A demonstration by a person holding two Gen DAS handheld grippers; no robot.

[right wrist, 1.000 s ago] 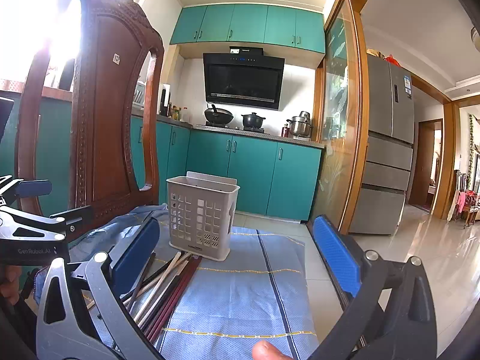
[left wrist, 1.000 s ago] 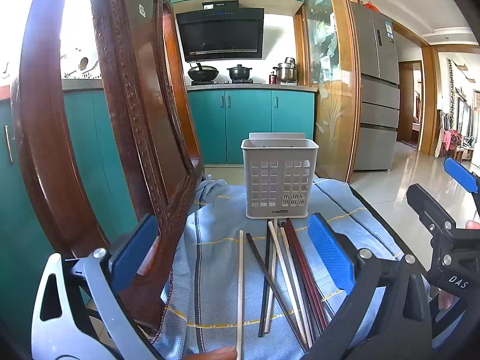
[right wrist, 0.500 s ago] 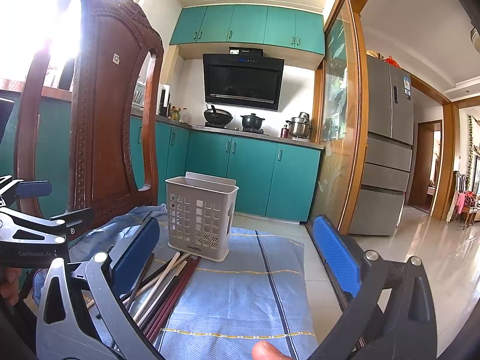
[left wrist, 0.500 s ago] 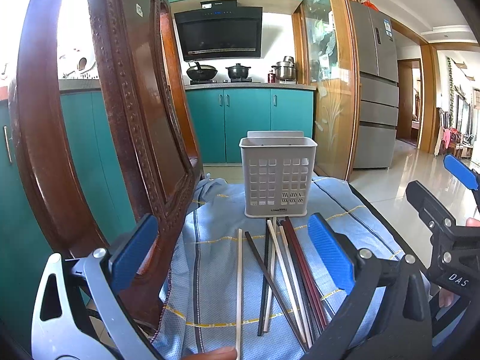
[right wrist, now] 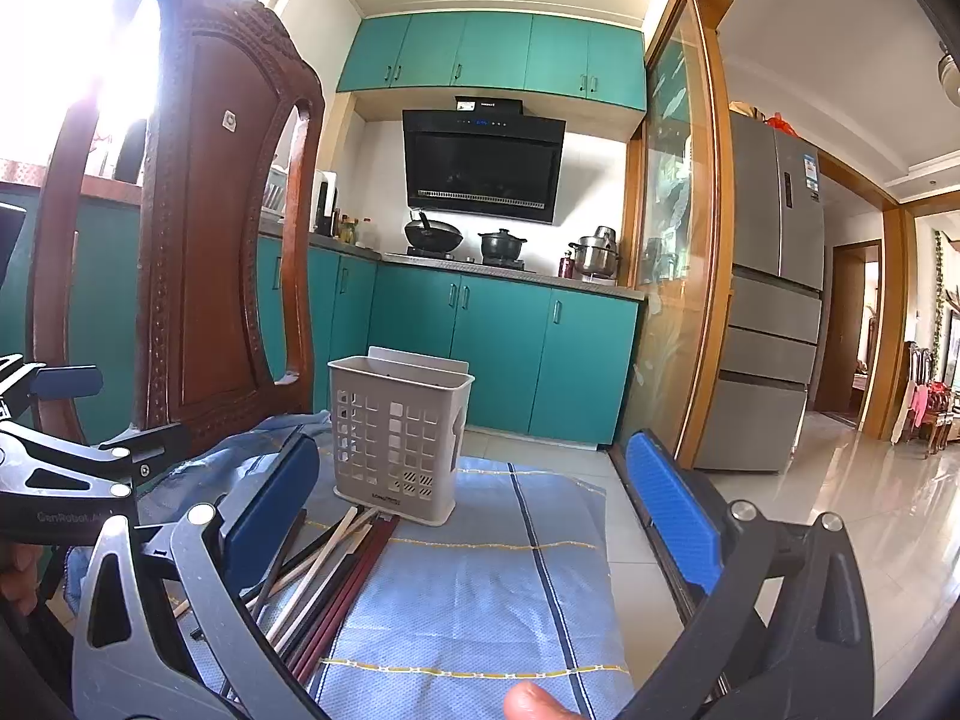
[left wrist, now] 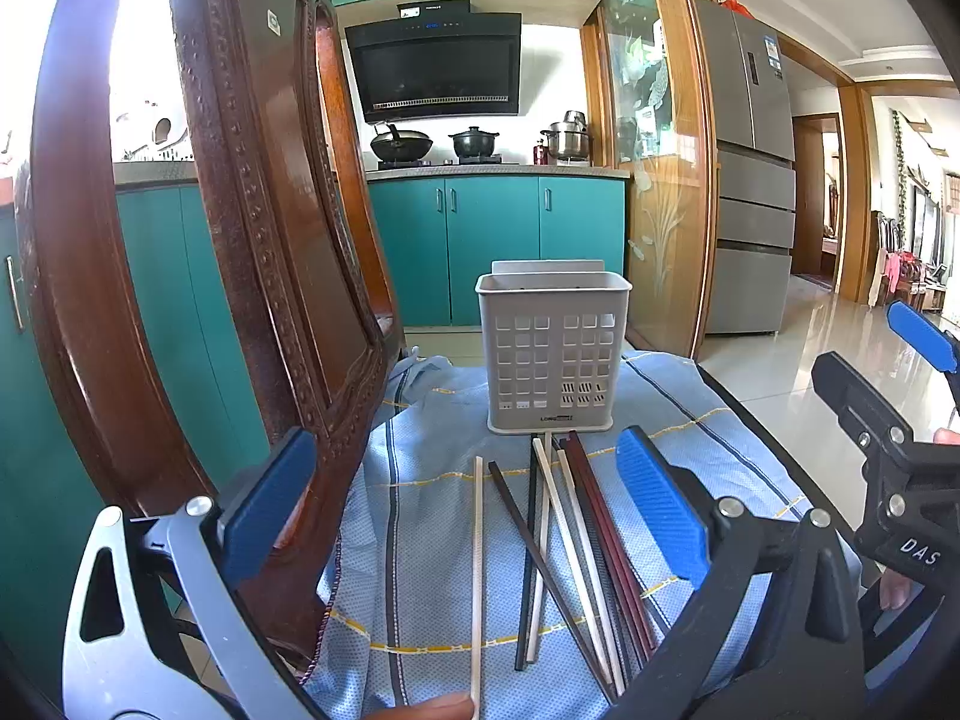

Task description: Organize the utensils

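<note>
Several chopsticks [left wrist: 564, 546], cream, black and dark red, lie loose on a blue cloth [left wrist: 420, 540] in front of a grey slotted utensil holder [left wrist: 552, 354] that stands upright. My left gripper [left wrist: 468, 516] is open and empty, hovering just before the chopsticks' near ends. In the right wrist view the holder [right wrist: 399, 438] stands ahead left, with the chopsticks [right wrist: 336, 576] beside the left finger. My right gripper [right wrist: 474, 516] is open and empty, to the right of the chopsticks. The right gripper also shows at the left view's right edge [left wrist: 888, 438].
A carved dark wooden chair back [left wrist: 240, 240] rises close on the left of the cloth, also in the right wrist view [right wrist: 198, 252]. The table's dark right edge [left wrist: 744, 408] drops to a tiled floor. Teal kitchen cabinets [left wrist: 498, 240] stand behind.
The left gripper has drifted slightly, so the holder and chopsticks sit a little higher in its view. The right gripper has barely moved. Both stay open.
</note>
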